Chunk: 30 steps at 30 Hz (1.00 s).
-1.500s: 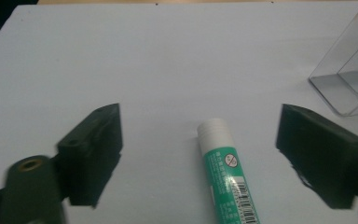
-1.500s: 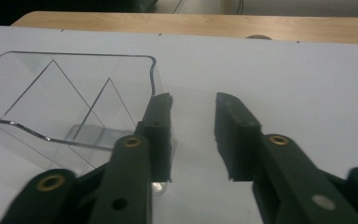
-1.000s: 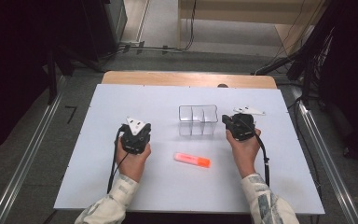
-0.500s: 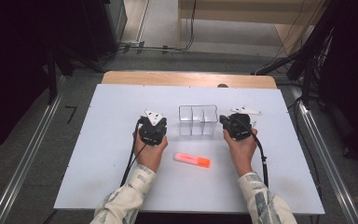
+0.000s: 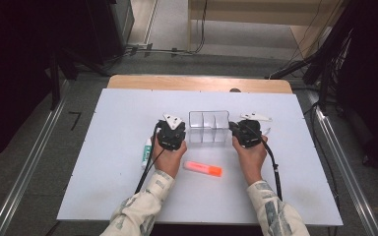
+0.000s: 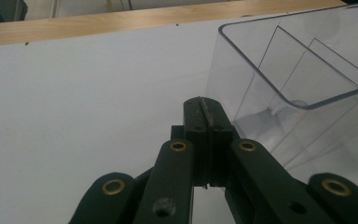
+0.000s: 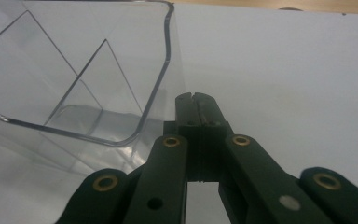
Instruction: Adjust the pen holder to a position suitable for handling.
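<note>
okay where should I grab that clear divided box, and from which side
Probably by its short end walls. The clear box stands upright and open-topped, with the left hand-held gripper and right hand-held gripper at either end, both shut. Open one, come from above, and pinch the thin rim of the nearest end wall.

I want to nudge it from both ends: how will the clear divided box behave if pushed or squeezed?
The clear box looks thin-walled and empty, so probably light and quick to slide on the smooth white table. Its glossy walls may slip against shut jaws. Being low and wide, it seems unlikely to tip, though hard squeezing might flex it.
</note>
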Each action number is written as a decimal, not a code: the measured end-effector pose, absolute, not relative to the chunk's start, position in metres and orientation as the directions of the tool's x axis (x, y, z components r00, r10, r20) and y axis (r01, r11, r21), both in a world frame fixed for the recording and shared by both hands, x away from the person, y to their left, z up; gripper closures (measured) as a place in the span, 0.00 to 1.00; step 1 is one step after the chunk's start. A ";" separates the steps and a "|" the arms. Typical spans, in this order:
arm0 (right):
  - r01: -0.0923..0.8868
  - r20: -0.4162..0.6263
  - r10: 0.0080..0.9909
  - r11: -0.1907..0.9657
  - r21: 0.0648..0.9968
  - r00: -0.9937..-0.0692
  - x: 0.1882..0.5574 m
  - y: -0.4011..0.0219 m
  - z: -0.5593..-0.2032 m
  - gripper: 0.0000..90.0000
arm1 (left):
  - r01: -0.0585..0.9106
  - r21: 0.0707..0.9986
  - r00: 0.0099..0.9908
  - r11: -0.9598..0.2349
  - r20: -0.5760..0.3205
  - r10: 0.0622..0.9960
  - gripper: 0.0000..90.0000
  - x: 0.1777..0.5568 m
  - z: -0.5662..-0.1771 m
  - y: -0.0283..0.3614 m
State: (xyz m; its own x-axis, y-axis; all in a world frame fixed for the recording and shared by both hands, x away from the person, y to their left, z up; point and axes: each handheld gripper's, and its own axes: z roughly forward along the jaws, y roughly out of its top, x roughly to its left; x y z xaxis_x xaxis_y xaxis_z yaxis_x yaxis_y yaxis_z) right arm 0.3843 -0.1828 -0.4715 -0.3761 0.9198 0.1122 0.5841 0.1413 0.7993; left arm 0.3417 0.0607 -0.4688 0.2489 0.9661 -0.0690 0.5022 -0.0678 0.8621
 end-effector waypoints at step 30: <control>0.598 0.135 0.922 0.119 0.793 -0.362 0.377 -0.178 -0.469 0.98 | 0.526 0.850 0.236 -0.036 -0.105 0.966 1.00 0.353 -0.471 0.056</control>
State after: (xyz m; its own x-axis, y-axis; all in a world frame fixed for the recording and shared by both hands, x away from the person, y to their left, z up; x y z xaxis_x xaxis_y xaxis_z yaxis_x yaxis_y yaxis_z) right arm 0.3766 -0.1781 -0.4694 -0.3624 0.9222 0.1351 0.5981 0.1189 0.7926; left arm 0.3535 0.0555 -0.4714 0.2365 0.9660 -0.1050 0.5258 -0.0364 0.8498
